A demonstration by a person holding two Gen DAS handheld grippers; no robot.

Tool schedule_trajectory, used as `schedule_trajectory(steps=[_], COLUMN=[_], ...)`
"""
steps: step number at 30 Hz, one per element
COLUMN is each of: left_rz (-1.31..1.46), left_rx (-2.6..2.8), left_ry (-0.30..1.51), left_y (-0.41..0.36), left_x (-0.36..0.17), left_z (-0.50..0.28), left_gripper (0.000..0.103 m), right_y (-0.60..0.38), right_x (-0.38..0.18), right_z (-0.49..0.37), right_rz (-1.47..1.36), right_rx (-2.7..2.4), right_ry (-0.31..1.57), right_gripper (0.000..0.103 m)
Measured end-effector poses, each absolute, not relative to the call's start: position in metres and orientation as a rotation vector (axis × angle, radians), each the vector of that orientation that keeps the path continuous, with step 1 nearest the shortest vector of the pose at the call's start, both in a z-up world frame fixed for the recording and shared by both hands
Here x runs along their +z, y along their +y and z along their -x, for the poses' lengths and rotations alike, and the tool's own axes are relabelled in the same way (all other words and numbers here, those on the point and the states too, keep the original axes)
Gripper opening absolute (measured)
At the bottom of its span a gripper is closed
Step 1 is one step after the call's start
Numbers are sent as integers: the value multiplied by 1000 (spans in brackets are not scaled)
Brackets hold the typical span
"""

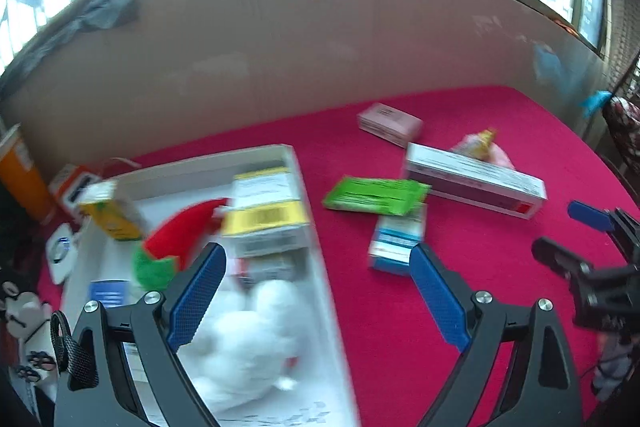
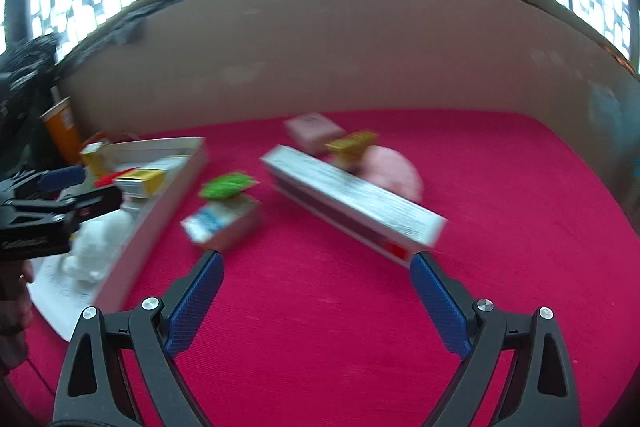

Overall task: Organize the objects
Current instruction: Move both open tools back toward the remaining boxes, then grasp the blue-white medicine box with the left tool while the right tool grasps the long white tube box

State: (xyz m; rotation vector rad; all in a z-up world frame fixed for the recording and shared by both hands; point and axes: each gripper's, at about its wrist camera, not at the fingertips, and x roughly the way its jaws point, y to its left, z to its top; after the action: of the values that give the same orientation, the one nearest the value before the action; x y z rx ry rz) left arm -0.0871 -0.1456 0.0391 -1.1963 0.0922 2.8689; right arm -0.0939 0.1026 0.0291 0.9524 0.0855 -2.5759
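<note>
A white box tray on the red cloth holds a white plush, a red-and-green plush, a yellow-banded box and a yellow carton. My left gripper hangs open over the tray's right wall, nothing between its fingers. On the cloth lie a green packet, a blue-and-white box, a long white box, a pink box and a pink toy. My right gripper is open above bare cloth, short of the blue-and-white box and the long box.
A cardboard wall closes off the back of the table, with windows above it. An orange cup and small items stand left of the tray. The other gripper shows at the right edge and, in the right wrist view, at the left edge.
</note>
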Motion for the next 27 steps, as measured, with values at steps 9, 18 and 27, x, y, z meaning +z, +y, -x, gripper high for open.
schedule_trajectory(steps=[9,18,27], left_rz=[1358,1501,1549], left_rx=[2731,2734,2744], left_ry=[77,97,151], left_y=[-91,-82,-84], left_x=[6,-22,-35], left_z=[122,157,168], left_gripper=[93,93,93], right_y=[139,119,113], right_x=[21,1,-6], right_z=[133,181,183], right_rz=[-950,-990,-1018], right_rx=[-2522,-2486,-2377], right_ry=[161,296,320], right_gripper=[97,97,92])
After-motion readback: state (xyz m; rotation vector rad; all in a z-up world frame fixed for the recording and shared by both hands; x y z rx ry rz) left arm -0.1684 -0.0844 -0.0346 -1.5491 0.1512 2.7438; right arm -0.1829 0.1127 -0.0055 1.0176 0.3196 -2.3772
